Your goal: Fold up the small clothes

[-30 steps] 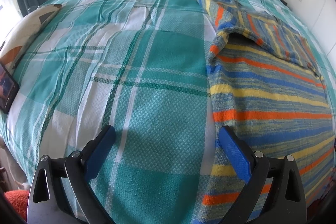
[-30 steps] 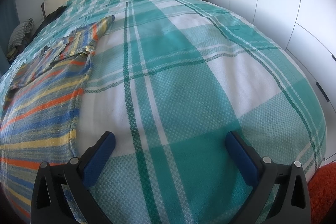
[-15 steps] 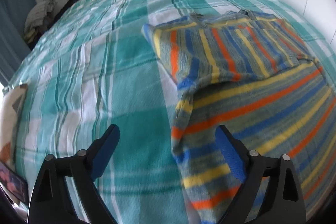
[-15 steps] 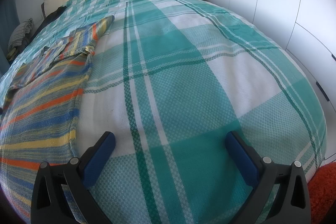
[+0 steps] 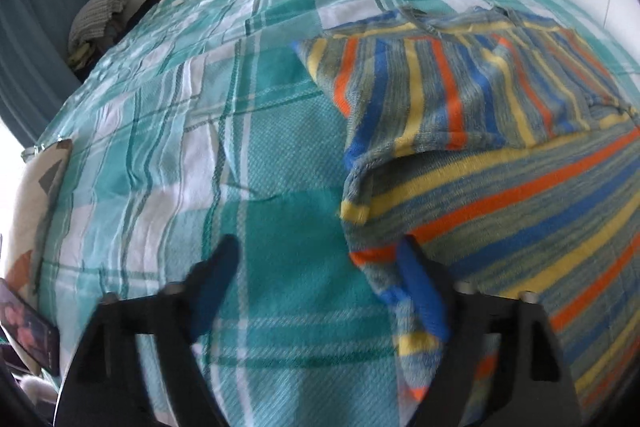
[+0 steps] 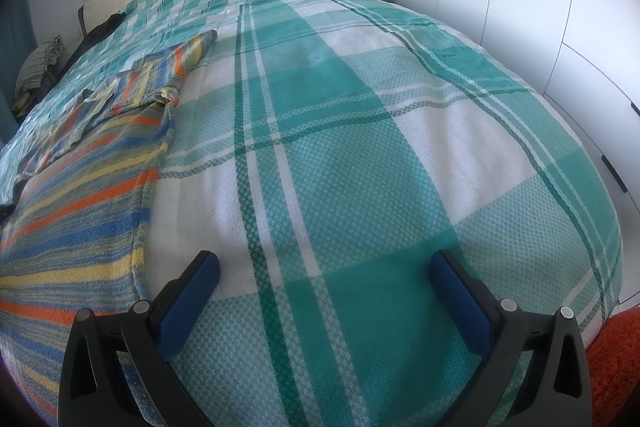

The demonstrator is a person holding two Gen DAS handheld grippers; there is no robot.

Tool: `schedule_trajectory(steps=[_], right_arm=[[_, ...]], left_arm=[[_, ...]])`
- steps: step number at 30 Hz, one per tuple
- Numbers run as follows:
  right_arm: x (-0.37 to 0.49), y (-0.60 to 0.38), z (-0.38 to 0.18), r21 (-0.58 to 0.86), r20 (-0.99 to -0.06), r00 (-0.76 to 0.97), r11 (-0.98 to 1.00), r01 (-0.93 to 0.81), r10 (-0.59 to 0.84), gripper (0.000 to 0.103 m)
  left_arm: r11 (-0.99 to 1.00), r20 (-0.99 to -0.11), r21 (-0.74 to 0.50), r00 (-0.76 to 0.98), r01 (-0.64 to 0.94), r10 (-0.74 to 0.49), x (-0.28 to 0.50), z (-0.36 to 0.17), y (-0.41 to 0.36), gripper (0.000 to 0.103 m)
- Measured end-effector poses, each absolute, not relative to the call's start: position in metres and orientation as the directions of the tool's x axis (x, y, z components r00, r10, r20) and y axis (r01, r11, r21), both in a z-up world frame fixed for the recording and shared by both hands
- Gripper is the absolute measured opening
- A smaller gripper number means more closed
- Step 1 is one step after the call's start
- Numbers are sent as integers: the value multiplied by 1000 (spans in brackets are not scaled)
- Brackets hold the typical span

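Striped garment point(image 5: 500, 155) lies on bed point(image 5: 256, 131), top portion already folded down over body; left gripper point(image 5: 320, 287) apart, straddling its near-left edge; right gripper point(image 6: 324, 291) apart over bare bedspread; judged early, further folds remain

Both wrist views look low along the bed point(image 5: 280, 131), sharing the sweater point(image 6: 80, 195).

The striped garment point(image 5: 500, 163) is knitted, with bands of blue, orange, yellow and grey-green, and it fills the right half of the left wrist view. Its upper part is folded over the body, so the stripes there run across those below. In the right wrist view the same garment point(image 6: 80, 195) lies flat along the left edge.
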State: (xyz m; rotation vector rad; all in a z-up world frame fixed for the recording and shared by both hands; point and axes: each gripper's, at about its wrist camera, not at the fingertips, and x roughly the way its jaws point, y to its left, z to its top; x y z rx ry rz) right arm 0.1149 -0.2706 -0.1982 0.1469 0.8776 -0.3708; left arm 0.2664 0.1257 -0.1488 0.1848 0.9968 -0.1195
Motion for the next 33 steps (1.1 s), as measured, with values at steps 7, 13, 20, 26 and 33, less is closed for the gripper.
schedule_trajectory(steps=[7,13,20,26,33], right_arm=[[118,-269,-198,-39,-771,577,923,382,-271,103],[118,-268,-199,-45,-769,576,923,383,-276,103],[120,-268,-199,-48,-766,579,924,381,-279,103],[124,-272,-194,-42,-799,548,933,358,-247,103],[168,-226,-112,-9,-810,582,995,101,-67,100]], left_arm=[[967,-815,-212,521,139,-253,316,-101,161,83],[960,-910,-253,307,118,-278,404,-149,116,71],[976,-884,-211,438,-60,-164,393,-159,128,10],[995,-885,-82,464,-63,-43,370,-145,128,68],[991,-827,-111,547,68,-130,328,-123,127,75]])
